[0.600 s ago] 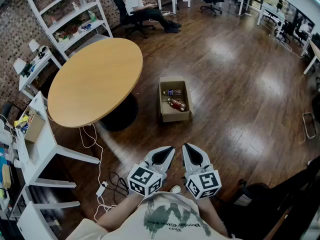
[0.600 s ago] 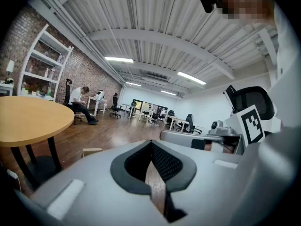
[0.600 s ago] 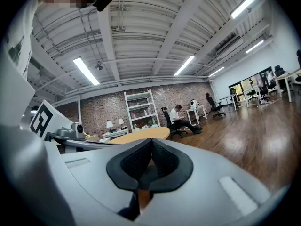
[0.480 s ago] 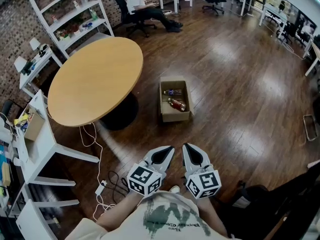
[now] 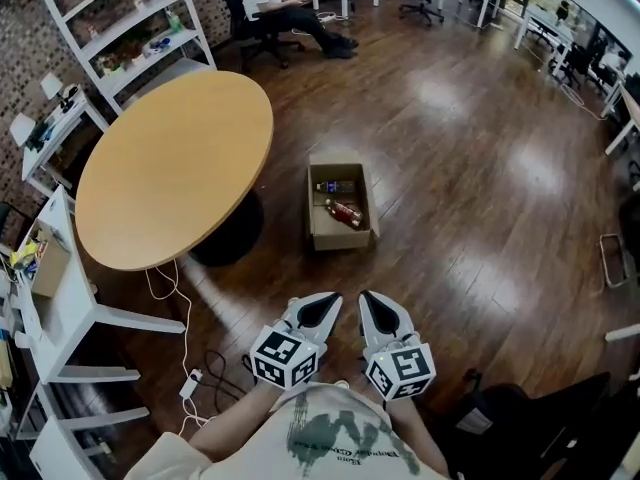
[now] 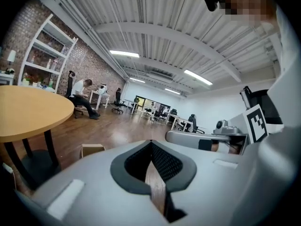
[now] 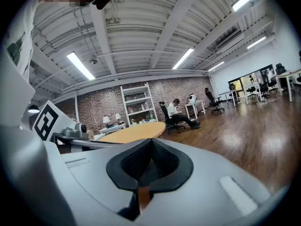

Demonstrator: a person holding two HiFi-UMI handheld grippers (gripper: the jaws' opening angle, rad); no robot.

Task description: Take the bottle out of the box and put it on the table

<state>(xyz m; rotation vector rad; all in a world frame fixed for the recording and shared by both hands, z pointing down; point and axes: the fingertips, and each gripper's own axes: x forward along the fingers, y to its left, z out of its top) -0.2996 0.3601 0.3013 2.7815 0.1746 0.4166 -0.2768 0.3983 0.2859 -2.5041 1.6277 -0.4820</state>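
Note:
An open cardboard box (image 5: pixel 316 232) lies on the wood floor to the right of the round table (image 5: pixel 170 168). Two bottles lie inside it: one with a blue label (image 5: pixel 338 185) at the far end and a reddish one (image 5: pixel 345 212) nearer me. My left gripper (image 5: pixel 318 311) and right gripper (image 5: pixel 378 313) are held side by side in front of my chest, well short of the box. Both are shut with nothing in them. In the left gripper view the box (image 6: pixel 91 149) shows beyond the closed jaws, low on the floor. The right gripper view shows the table top (image 7: pixel 134 132) ahead.
White shelving (image 5: pixel 110 38) and a white desk (image 5: pixel 60 298) stand left of the table. Cables and a power strip (image 5: pixel 195 378) lie on the floor near my feet. A person sits in a chair (image 5: pixel 270 3) at the back. More desks and chairs stand far right.
The head view has shifted slightly: box and table sit a little further left in the picture. Both grippers stay shut, side by side.

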